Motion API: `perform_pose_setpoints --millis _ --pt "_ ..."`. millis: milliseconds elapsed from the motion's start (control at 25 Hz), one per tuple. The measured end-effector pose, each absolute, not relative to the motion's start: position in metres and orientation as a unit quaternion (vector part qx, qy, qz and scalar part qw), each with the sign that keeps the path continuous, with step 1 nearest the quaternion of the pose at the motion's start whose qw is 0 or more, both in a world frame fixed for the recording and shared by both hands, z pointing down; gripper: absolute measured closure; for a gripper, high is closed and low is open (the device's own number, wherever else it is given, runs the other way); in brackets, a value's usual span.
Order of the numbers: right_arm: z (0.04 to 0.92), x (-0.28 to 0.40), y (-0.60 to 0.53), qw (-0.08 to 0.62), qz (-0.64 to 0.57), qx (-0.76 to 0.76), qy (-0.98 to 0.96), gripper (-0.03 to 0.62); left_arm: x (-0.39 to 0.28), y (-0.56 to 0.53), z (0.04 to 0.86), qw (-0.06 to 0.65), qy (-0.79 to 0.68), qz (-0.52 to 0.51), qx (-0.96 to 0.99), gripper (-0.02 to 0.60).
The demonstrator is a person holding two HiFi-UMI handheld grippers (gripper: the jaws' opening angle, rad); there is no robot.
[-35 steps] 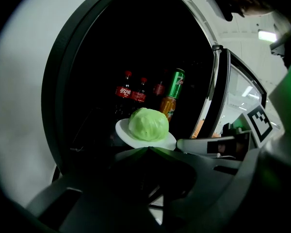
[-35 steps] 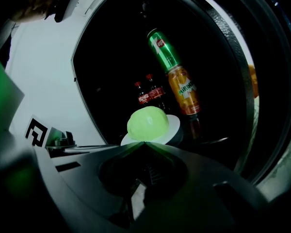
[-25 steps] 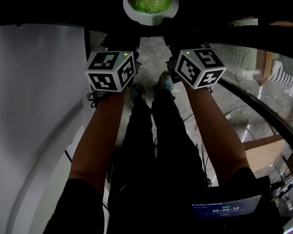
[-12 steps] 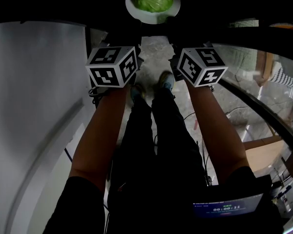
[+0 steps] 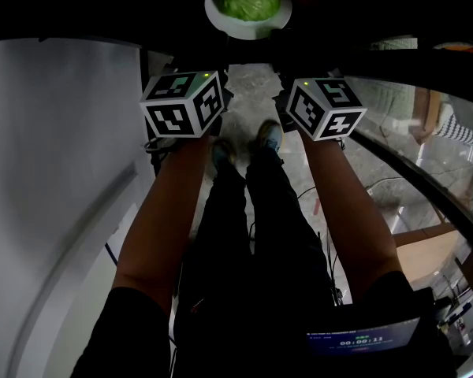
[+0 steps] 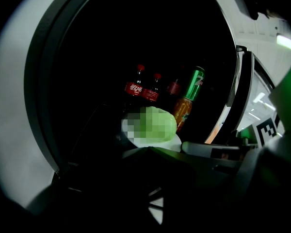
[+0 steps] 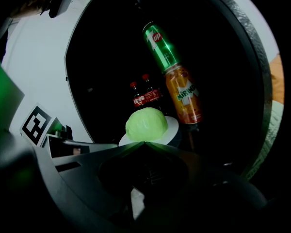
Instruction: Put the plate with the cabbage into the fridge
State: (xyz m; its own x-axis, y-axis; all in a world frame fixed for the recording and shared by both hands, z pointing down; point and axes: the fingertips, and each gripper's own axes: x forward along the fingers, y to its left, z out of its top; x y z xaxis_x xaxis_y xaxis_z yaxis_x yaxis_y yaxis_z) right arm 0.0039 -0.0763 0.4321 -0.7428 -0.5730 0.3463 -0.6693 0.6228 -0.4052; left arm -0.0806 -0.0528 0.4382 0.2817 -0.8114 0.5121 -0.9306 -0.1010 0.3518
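Evidently left tool (image 6: 148, 148) and right tool (image 7: 144, 143) clench the plate (image 7: 172, 126); only their views show cans (image 7: 160, 47).

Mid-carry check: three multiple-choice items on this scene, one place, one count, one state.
1. Where is the cabbage? A on the white plate; B on the floor; C atop a can.
2. How many red-capped bottles stand behind it? A one; B two; C four.
3. The right gripper is: A open and empty; B shut on the plate's rim; C shut on a can.
Key: 1 A, it lies on the plate; 2 B, two red caps side by side; 3 B, jaws meet on its near rim.
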Motion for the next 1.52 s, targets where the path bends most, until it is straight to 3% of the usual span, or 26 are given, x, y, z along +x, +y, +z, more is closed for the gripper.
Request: perform_pose_setpoints --millis 680,1520 --pt "0.428 0.003 -0.081 0.09 0.261 0.343 -0.898 0.589 -0.083 -0.052 0.432 0.316 -0.591 0.074 0.738 0.578" --pt "0.268 -0.011 0.015 0.099 0.107 0.364 -0.92 0.589 -0.081 0.034 0.252 0.161 -0.592 0.031 0.789 0.578"
